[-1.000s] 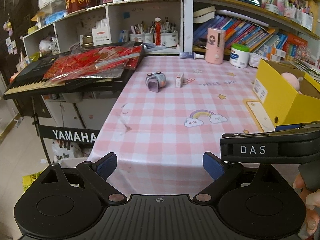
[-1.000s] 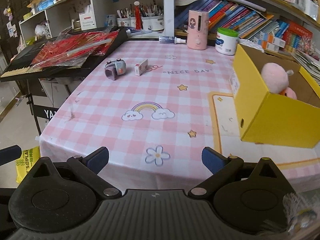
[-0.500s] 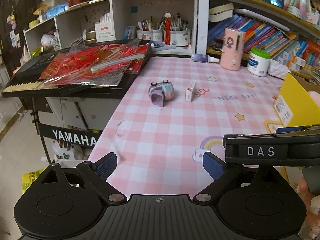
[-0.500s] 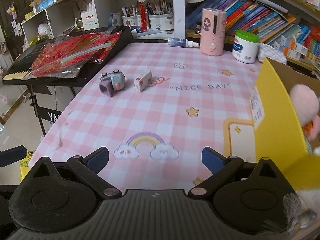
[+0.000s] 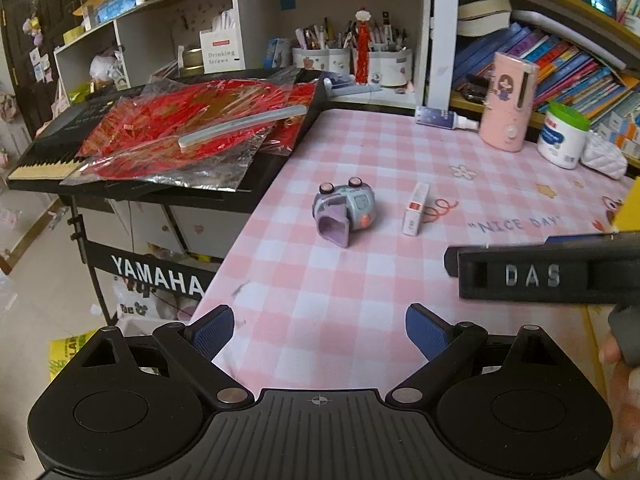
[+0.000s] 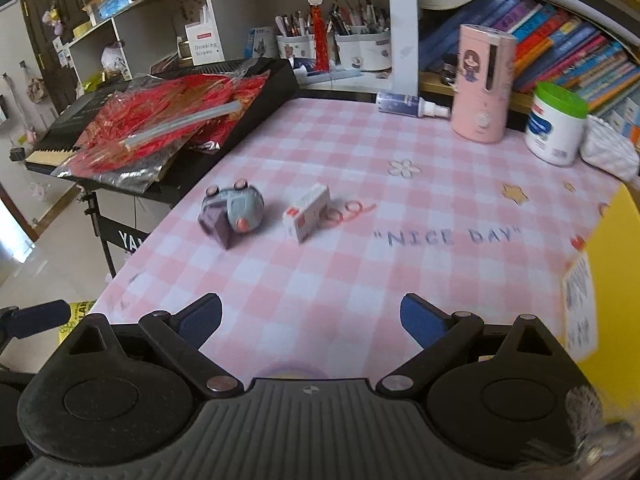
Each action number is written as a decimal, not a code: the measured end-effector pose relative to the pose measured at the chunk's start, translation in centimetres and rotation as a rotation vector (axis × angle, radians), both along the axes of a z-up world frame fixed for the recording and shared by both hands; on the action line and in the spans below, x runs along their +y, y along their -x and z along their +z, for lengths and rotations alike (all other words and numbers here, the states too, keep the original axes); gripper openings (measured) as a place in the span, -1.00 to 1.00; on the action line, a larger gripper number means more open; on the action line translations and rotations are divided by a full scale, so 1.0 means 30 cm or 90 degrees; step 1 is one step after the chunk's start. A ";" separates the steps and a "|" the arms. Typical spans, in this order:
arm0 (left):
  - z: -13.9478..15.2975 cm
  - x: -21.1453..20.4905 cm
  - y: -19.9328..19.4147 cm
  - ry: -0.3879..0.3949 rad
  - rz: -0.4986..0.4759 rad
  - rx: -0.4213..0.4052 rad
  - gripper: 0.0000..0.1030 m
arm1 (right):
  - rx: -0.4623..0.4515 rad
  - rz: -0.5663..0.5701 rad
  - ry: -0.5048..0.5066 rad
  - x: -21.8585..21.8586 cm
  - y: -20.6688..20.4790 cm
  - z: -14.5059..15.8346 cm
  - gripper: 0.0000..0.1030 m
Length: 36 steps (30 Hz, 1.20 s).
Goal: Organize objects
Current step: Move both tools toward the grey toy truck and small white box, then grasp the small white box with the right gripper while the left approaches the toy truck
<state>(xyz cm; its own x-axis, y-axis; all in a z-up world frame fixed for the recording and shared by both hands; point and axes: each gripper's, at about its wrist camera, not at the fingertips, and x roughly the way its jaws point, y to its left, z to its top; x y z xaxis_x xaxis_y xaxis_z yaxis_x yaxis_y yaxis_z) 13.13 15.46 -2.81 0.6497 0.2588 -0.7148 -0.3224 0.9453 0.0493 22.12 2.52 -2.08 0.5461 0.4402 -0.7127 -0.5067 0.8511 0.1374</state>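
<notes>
The table (image 6: pixel 360 280) with the pink checked cloth fills most of both views. At 3 o'clock in the right wrist view stands the yellow box (image 6: pixel 612 280), only its near wall visible; this is probably where the loose things belong. At 10 o'clock a keyboard (image 5: pixel 52 148) lies beside the table, with red foil packets (image 5: pixel 180 140) on top.

The two loose things are near the table's left edge. In the right wrist view the toy (image 6: pixel 232 214), grey-blue with a purple part, lies at 11 o'clock from the right gripper (image 6: pixel 310 320), on its side. The small carton (image 6: pixel 306 216) lies just beside it to the right, apart from it, at 12 o'clock. Both are well apart from the box.

The right gripper is spread wide and holds nothing. The left gripper (image 5: pixel 320 332) is also spread wide and empty; in its view the toy (image 5: pixel 346 210) is at 12 o'clock.

The step in hand seems to be the reach toward these two things. To do it well, each gripper should take one thing: the left the toy, the right the carton. The carton is narrow, so the fingers should close across its short sides. The toy is rounded and uneven; a grip across its body, not on the purple part, seems safer. The gap between the two things is small, so one finger must go down carefully there without pushing the neighbour.
</notes>
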 end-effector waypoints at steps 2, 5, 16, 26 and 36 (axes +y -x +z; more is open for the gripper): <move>-0.007 0.009 -0.032 -0.002 0.005 0.004 0.84 | 0.001 -0.002 -0.003 0.014 -0.046 -0.004 0.88; -0.020 0.021 -0.080 -0.003 0.010 0.009 0.84 | 0.004 -0.001 -0.009 0.037 -0.116 -0.009 0.87; -0.069 0.051 -0.214 -0.005 0.017 0.030 0.84 | 0.021 0.015 0.020 0.151 -0.301 -0.083 0.53; -0.087 0.060 -0.308 -0.004 0.012 0.034 0.83 | 0.105 0.032 -0.021 0.204 -0.436 -0.151 -0.23; -0.120 0.056 -0.417 0.006 0.003 0.033 0.83 | 0.078 0.010 -0.053 0.130 -0.441 -0.085 -0.73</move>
